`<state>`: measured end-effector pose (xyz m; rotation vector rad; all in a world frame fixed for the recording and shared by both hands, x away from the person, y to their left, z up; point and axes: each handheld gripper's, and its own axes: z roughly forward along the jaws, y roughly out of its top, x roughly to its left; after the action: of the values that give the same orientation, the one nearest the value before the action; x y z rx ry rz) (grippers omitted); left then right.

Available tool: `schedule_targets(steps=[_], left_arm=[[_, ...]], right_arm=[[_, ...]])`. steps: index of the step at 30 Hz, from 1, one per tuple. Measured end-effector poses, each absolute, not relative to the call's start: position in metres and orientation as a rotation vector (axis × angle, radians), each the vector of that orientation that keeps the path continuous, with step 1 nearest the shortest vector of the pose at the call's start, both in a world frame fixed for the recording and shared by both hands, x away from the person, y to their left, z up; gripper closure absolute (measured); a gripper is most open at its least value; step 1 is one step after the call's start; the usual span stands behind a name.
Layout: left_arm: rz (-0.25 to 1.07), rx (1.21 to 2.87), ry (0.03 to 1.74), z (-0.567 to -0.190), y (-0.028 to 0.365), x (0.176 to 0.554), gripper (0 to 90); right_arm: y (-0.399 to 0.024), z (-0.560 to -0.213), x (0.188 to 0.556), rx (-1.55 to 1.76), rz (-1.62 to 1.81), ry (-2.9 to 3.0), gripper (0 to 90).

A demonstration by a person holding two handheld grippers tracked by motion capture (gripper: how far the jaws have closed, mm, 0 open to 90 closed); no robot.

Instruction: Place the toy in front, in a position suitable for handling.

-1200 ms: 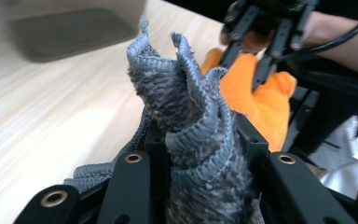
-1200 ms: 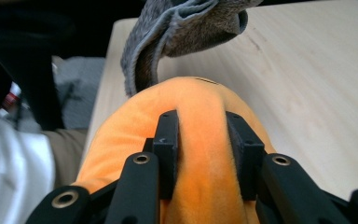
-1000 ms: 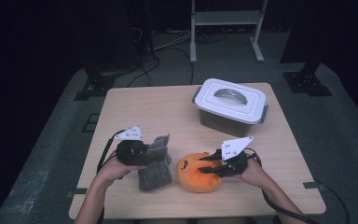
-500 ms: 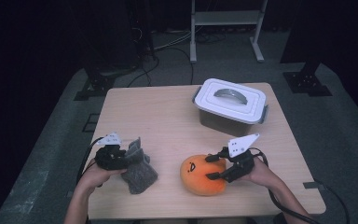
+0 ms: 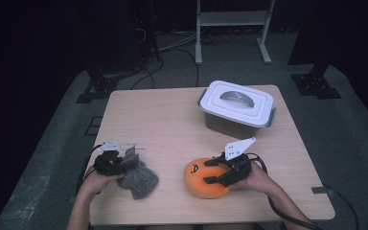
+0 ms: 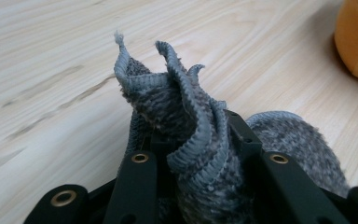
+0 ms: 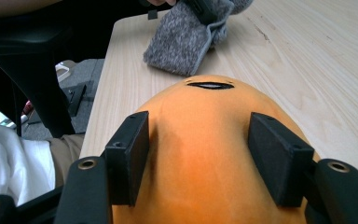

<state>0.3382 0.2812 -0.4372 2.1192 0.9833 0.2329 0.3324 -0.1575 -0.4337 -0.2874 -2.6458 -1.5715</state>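
- Left gripper [image 5: 124, 160]: jaws clenched on grey cloth [image 6: 191, 140] at the table [image 5: 172, 124] near-left edge.
- Right gripper [image 5: 215, 171]: jaws pressed against both sides of the orange plush [image 7: 205, 154], well apart from the cloth.
- Lidded bin [image 5: 236, 108] lies beyond, nearer the right hand.

So on the light wooden table [image 5: 172, 124] I count one round orange plush toy with a little black face [image 5: 205, 178], one crumpled grey knitted cloth [image 5: 138, 180], and one white lidded plastic storage box with a grey handle on top [image 5: 237, 109]. Two black two-jaw grippers, one per hand: the left gripper [image 5: 120, 162] and the right gripper [image 5: 212, 171]. Behind the table there's also one white metal frame stand on the floor [image 5: 232, 28].
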Motion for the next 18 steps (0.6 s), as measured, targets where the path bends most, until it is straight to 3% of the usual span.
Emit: schedule_targets(steps=[7, 14, 18], left_arm=[[0.260, 2.048, 0.926, -0.419, 0.294, 0.329, 67.8], [0.345, 2.024, 0.873, -0.418, 0.290, 0.329, 47.7], [0.406, 2.006, 0.871, -0.411, 0.291, 0.331, 42.6]], right_arm=[[-0.157, -0.435, 0.332, -0.289, -1.592, -2.639, 37.6], [-0.158, -0.435, 0.332, -0.288, -1.600, -2.639, 37.2], [-0.158, -0.435, 0.332, -0.290, -1.603, -2.636, 37.0]])
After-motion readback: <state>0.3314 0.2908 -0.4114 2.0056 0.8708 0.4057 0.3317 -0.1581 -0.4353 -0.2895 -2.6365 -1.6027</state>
